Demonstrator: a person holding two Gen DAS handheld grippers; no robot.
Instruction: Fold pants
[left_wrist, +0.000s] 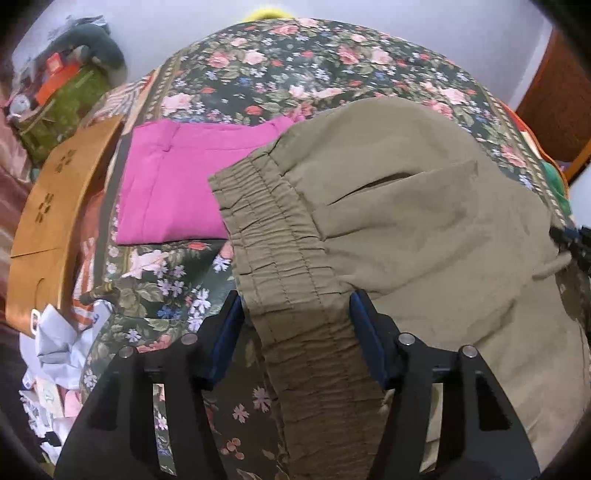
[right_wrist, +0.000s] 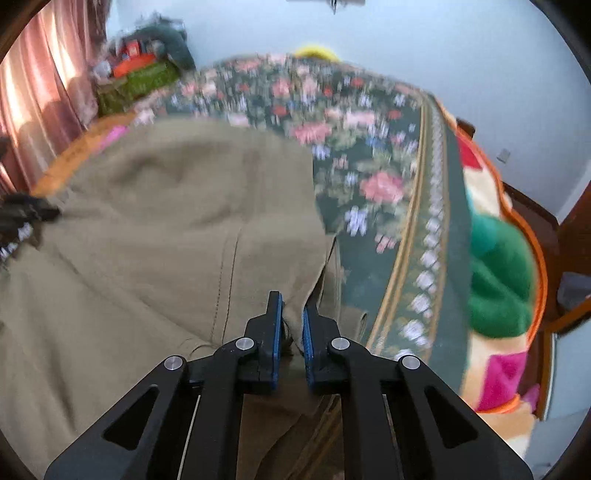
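Left gripper (left_wrist: 295, 317) straddles khaki pants' (left_wrist: 424, 229) waistband (left_wrist: 280, 266), unclamped; right gripper (right_wrist: 293, 321) pinches a fabric fold. Thin pinch may slip when lifted.

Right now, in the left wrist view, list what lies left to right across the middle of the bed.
Orange-brown cardboard → folded pink garment → olive pants → other tongs at the right edge.

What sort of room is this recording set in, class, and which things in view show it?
Probably a bedroom at home: a floral bedspread covers a bed-like surface, pink curtains hang at one side, and khaki pants lie beside a folded pink garment.
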